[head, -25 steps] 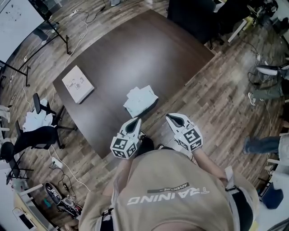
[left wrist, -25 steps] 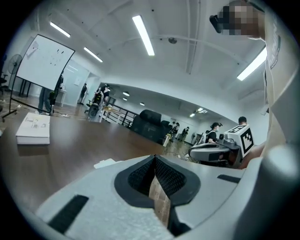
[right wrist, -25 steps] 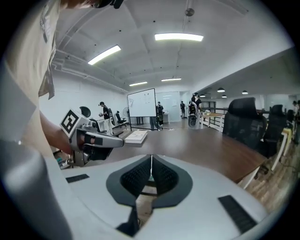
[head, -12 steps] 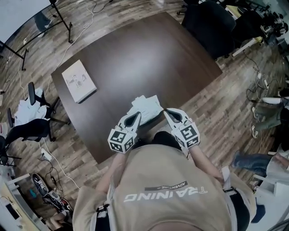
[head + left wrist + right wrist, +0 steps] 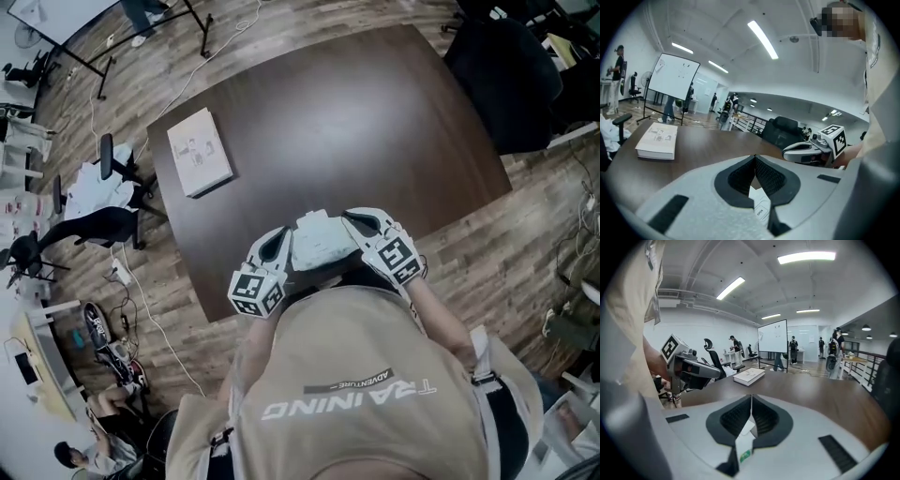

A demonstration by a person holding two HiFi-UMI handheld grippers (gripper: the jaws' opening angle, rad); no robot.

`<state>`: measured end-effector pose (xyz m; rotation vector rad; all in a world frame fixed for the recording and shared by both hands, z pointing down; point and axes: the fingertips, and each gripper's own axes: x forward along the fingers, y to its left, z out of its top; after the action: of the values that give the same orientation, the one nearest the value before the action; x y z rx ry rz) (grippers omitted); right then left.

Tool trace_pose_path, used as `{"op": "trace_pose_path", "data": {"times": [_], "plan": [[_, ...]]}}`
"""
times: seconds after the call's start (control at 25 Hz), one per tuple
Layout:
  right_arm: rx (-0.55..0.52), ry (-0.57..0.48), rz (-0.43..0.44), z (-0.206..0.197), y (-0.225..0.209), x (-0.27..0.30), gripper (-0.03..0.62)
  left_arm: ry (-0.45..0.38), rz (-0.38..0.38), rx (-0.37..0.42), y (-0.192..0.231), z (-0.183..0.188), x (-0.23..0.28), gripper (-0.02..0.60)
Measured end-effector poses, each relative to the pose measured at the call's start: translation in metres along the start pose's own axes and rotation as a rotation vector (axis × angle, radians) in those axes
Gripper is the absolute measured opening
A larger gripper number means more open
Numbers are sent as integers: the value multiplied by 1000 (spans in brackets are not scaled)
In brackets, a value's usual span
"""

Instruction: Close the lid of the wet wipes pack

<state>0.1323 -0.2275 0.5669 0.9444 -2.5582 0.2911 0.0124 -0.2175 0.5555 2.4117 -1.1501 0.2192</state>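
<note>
The wet wipes pack (image 5: pixel 317 240), pale and flat, lies at the near edge of the dark wooden table (image 5: pixel 328 122). My left gripper (image 5: pixel 284 236) sits against its left side and my right gripper (image 5: pixel 349 218) against its right side. Both point inward, with their jaws meeting at the tips. In the left gripper view the jaws (image 5: pixel 754 158) are shut, and below them shows the pack's white top with an "OPEN" tab (image 5: pixel 761 211). In the right gripper view the jaws (image 5: pixel 751 398) are shut above a white strip of the pack (image 5: pixel 744 441). I cannot tell how the lid stands.
A white book (image 5: pixel 199 164) lies at the table's far left corner. A black armchair (image 5: pixel 525 84) stands beyond the right edge, and office chairs (image 5: pixel 103 220) and cables are on the floor at left. A whiteboard (image 5: pixel 675 77) and several people are far back.
Both grippers have moved forward from in front of the pack to flank it on either side. The head view has shifted, so the table sits further right and nearer.
</note>
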Motion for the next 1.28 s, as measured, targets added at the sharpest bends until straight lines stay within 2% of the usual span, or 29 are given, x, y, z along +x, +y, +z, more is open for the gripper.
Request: {"op": "trace_pose_path", "data": {"times": [0.2, 0.36, 0.52, 0.68, 0.76, 0.84, 0.96, 1.08, 1.28], "plan": [[-44, 7, 152, -7, -22, 21, 17, -9, 117, 15, 5, 6, 19, 9], [14, 41, 250, -26, -28, 35, 17, -16, 201, -42, 9, 0, 23, 9], [76, 89, 340, -38, -22, 50, 17, -27, 245, -48, 7, 3, 15, 9], [34, 159, 398, -56, -13, 71, 17, -32, 287, -56, 14, -5, 7, 9], [-39, 181, 393, -59, -10, 79, 17, -39, 294, -59, 16, -6, 3, 9], [-66, 206, 396, -63, -5, 85, 17, -41, 294, -57, 16, -7, -1, 9], [-29, 238, 408, -69, -1, 93, 17, -47, 286, -57, 18, -6, -6, 9], [-55, 263, 396, -74, -8, 102, 17, -60, 277, -66, 20, -4, -7, 9], [-8, 345, 453, -90, -4, 112, 18, -78, 236, -87, 23, -9, -6, 9]]}}
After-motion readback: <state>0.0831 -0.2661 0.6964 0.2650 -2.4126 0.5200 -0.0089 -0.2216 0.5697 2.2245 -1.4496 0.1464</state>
